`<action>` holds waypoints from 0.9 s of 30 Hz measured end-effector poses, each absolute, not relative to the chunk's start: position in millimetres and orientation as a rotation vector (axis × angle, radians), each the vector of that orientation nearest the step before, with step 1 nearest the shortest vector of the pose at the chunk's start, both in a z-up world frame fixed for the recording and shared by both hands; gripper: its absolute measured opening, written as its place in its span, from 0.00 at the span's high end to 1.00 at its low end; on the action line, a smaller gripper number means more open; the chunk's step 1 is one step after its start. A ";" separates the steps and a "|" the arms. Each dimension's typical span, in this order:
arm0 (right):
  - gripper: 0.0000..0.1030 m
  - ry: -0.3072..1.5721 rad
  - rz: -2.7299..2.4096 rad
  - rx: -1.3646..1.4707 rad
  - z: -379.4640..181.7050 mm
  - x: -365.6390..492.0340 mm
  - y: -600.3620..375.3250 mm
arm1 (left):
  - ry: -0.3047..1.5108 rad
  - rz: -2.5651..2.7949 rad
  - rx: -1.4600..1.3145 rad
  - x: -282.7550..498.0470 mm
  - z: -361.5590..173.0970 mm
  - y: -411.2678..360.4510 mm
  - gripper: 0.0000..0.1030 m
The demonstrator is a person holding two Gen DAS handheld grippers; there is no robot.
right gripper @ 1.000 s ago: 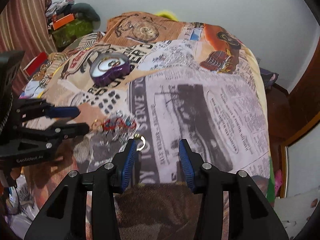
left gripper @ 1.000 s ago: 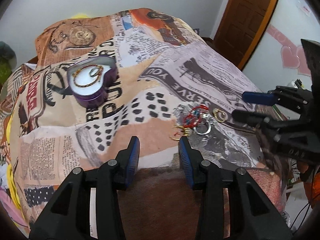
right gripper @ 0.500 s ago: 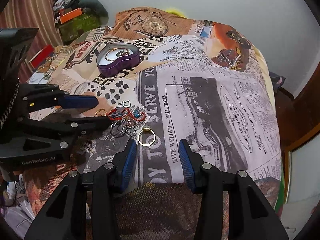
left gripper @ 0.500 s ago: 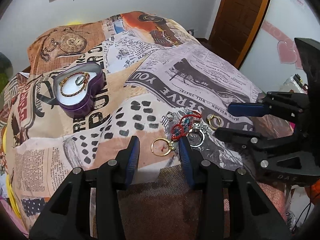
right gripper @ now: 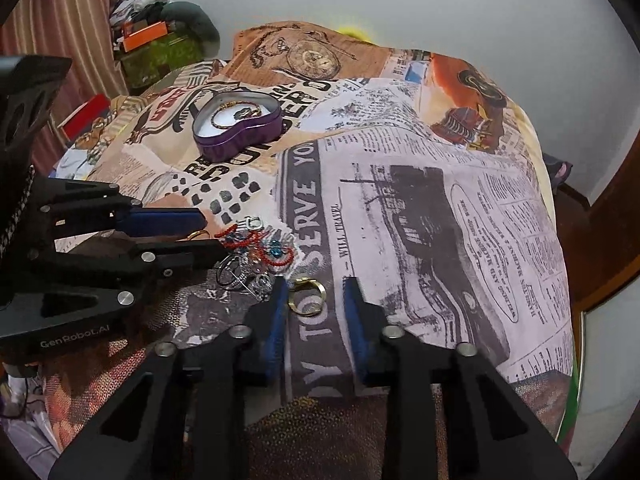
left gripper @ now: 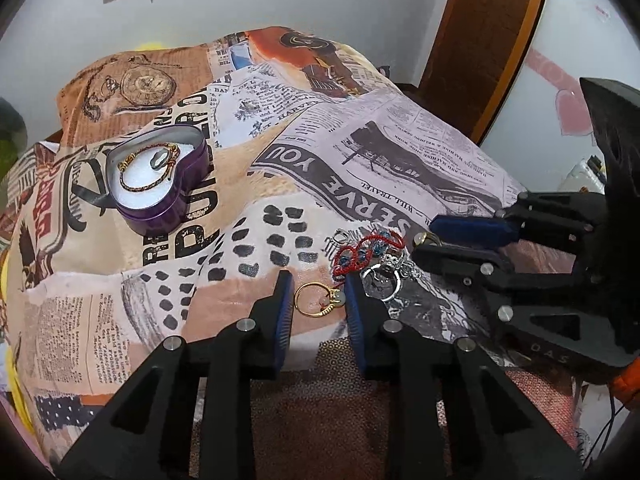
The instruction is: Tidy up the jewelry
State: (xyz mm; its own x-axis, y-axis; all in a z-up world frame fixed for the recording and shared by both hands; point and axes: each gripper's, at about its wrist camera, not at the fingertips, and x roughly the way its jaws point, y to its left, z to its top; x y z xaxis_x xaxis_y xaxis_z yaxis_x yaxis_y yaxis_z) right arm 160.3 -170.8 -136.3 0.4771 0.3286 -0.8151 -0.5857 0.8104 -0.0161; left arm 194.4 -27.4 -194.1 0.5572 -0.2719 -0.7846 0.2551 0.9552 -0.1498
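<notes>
A purple heart-shaped tin (left gripper: 160, 184) stands open on the newspaper-print cloth, holding a gold chain and a ring; it also shows in the right wrist view (right gripper: 237, 126). A pile of jewelry lies near the front: a red beaded bracelet (left gripper: 362, 250), silver rings (left gripper: 382, 280) and small pieces. My left gripper (left gripper: 316, 294) is open, with a gold ring (left gripper: 318, 300) on the cloth between its fingers. My right gripper (right gripper: 314, 298) is open, with another gold ring (right gripper: 306, 296) between its fingers, close to the left one.
The cloth (right gripper: 420, 208) covers a raised surface that drops off at the right and front. A wooden door (left gripper: 492, 32) stands behind on the right. Boxes and clutter (right gripper: 152, 44) sit at the far left by a curtain.
Both grippers moved forward and down toward the jewelry pile. A gold ring now lies between each pair of fingers. The tin has not moved.
</notes>
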 end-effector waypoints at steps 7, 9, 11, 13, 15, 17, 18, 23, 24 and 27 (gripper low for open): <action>0.84 0.923 0.566 -0.303 -134.5 161.7 -171.4 | 0.914 -0.290 -0.045 186.6 -191.7 -25.5 0.76; 0.84 0.928 0.560 -0.294 -132.6 162.0 -172.5 | 0.911 -0.288 -0.050 182.8 -190.3 -25.4 0.76; 0.84 0.926 0.555 -0.297 -130.8 160.4 -172.0 | 0.907 -0.288 -0.058 179.0 -187.5 -24.3 0.76; 0.84 0.924 0.553 -0.298 -128.5 158.8 -171.5 | 0.905 -0.288 -0.067 175.8 -184.8 -22.6 0.76; 0.84 0.917 0.551 -0.290 -123.4 157.8 -173.0 | 0.900 -0.282 -0.074 172.7 -181.7 -19.1 0.76; 0.84 0.907 0.547 -0.281 -118.1 157.3 -173.5 | 0.895 -0.276 -0.081 169.7 -178.6 -15.3 0.76; 0.84 0.903 0.547 -0.277 -115.6 157.2 -173.8 | 0.891 -0.273 -0.082 168.4 -176.8 -13.2 0.76; 0.84 0.870 0.548 -0.260 -99.0 156.5 -172.1 | 0.856 -0.253 -0.085 164.1 -162.7 -3.1 0.76; 0.84 0.865 0.549 -0.261 -97.1 156.3 -171.2 | 0.849 -0.250 -0.084 163.8 -160.2 -1.6 0.76; 0.84 0.841 0.553 -0.268 -88.6 156.0 -166.3 | 0.822 -0.239 -0.080 162.3 -150.7 4.4 0.76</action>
State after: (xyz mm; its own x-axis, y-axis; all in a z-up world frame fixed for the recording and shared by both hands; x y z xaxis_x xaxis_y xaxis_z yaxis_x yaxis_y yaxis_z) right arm 156.0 -166.3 -88.6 0.5379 0.3557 -0.7643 -0.5611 0.8277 -0.0097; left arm 162.3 4.4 -150.7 0.6558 -0.2413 -0.7154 0.1792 0.9702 -0.1631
